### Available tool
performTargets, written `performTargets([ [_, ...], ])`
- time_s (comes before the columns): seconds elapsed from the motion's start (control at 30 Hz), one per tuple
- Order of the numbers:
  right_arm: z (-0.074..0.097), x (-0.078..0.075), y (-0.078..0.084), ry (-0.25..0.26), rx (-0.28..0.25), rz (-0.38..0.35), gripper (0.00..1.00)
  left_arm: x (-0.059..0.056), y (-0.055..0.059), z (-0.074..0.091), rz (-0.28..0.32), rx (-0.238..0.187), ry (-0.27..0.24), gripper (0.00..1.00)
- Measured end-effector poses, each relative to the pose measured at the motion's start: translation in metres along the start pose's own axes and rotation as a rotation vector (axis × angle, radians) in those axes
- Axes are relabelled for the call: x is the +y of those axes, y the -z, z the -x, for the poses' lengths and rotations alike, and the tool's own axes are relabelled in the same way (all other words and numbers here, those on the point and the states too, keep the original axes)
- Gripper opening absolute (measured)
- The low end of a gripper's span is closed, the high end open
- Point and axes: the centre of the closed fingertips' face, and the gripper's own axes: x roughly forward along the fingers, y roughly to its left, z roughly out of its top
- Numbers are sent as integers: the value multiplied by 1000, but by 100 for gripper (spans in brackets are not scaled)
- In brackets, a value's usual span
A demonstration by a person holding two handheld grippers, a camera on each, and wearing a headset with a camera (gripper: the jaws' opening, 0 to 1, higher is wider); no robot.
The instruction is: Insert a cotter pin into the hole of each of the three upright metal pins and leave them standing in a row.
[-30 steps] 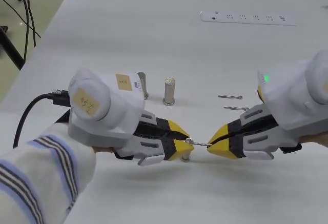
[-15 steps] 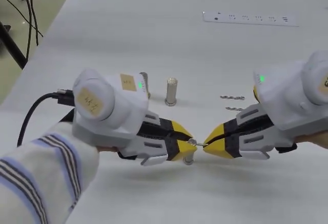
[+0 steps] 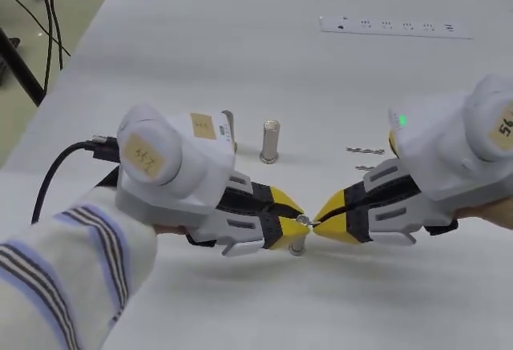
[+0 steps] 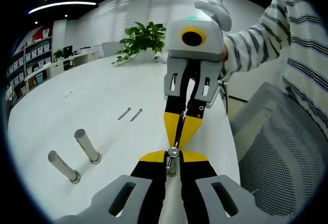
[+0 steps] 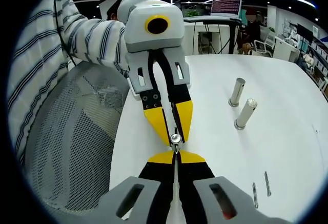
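Clamps 1 metal pin [image 3: 297,244], upright on the tabletop [image 3: 240,54], in the left tool [image 3: 292,220]. Pinches 1 cotter pin [image 4: 177,133] in the right tool [image 3: 322,219], tip at the pin's head. Looks like insertion 1 of 3, unfinished. Leaves 2 metal pins [image 3: 269,142] standing bare behind and 2 cotter pins [image 3: 365,151] lying nearby.

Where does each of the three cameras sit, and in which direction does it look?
Head view: on the person's head, looking down at the left gripper, right gripper and metal pin; a striped sleeve shows.
Left gripper view: on the left gripper, facing the right gripper; own jaws shut on the metal pin.
Right gripper view: on the right gripper, facing the left gripper; own jaws pinch the cotter pin.
Shared: all three show the two standing pins.
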Motion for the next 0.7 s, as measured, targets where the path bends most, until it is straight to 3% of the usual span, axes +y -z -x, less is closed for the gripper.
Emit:
performTargets([
  [0.33,-2,-1,-2,-3,4,53,0,0,0,-2,2,-1,1,5],
  [0.7,-3,0,-1,-6,1,58,0,-2,0,-2,-10,5,5,6],
])
